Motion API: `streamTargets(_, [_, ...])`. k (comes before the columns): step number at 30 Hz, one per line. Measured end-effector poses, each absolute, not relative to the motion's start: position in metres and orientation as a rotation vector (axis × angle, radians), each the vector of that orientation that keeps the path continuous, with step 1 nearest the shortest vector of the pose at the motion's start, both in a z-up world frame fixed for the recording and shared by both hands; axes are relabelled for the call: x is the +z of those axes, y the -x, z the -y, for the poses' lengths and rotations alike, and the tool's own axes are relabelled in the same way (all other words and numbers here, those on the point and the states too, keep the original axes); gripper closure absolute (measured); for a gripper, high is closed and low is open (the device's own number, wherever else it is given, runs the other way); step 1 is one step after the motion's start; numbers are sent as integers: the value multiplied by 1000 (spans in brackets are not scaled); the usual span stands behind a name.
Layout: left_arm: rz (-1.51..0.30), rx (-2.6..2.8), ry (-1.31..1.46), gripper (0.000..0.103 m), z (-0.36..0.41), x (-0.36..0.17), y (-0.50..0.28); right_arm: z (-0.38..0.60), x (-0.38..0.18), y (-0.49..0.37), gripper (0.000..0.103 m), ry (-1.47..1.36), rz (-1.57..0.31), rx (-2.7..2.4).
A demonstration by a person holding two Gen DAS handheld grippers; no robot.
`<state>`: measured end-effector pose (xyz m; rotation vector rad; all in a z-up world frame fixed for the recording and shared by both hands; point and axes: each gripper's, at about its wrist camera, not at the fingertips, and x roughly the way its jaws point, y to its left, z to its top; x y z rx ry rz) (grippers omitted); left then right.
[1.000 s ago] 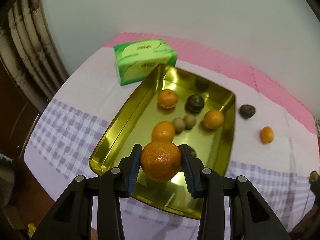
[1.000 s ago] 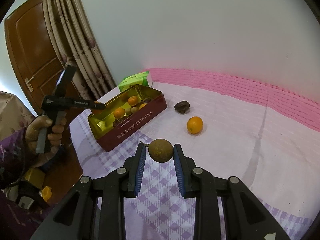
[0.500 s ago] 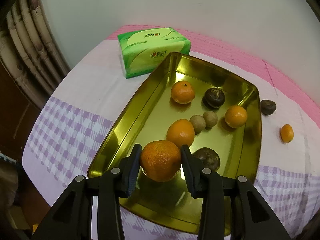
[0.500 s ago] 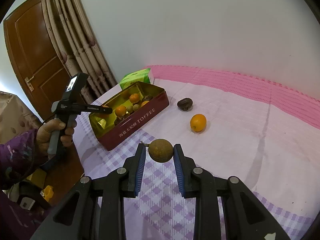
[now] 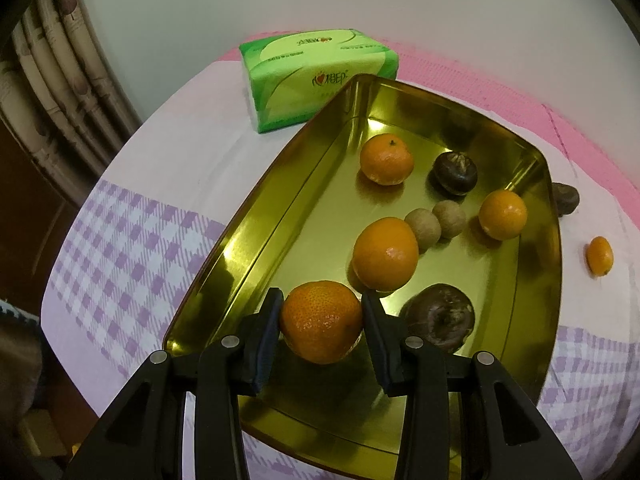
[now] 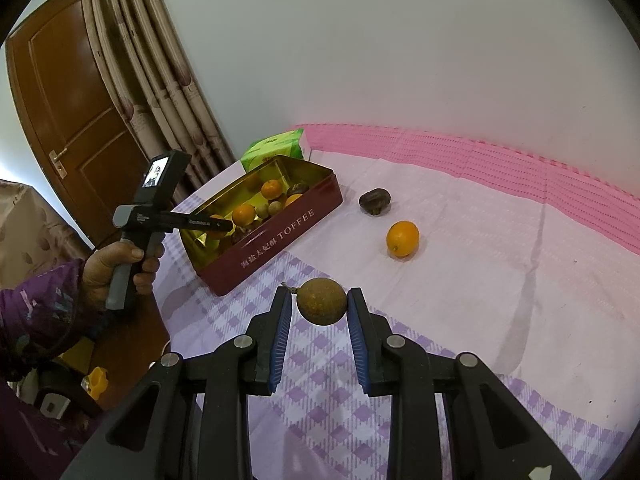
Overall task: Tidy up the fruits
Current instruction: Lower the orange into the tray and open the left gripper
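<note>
**Both claws loaded over the toffee tin**

The left claw (image 5: 322, 322) is clamped on a round orange mandarin (image 5: 321, 321), both pads pressing its sides, holding it low over the near end of the open gold-lined rectangular tin (image 5: 256, 216). Inside the tin lie three more orange citrus fruits, two small tan round fruits touching each other, and two dark brown wrinkled fruits; one of the dark ones (image 5: 438, 316) sits just beside the right finger. A green tissue pack (image 5: 316, 80) stands just beyond the tin's far corner.

The right claw (image 6: 320, 308) is closed on a small brown round fruit with a short stem (image 6: 321, 301), held above the purple-checked cloth on the table (image 6: 480, 280). On the cloth, apart from the maroon tin wall, rest a dark brown fruit (image 6: 374, 200) and a small orange one (image 6: 402, 238). The person's hand (image 6: 116, 260) grips the left tool's handle.
</note>
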<state>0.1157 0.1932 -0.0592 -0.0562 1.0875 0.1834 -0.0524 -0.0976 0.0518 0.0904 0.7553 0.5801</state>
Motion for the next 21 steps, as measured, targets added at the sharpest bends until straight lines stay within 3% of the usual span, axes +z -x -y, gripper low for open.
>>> streamTargets(14, [-1049,205,1,61,-185,-46,-115,91,50,56,77,-85,-764,583])
streamTargets(21, [-1027,207,11,45,-183,-33,-108,90,50,58,77,-84,-766,582])
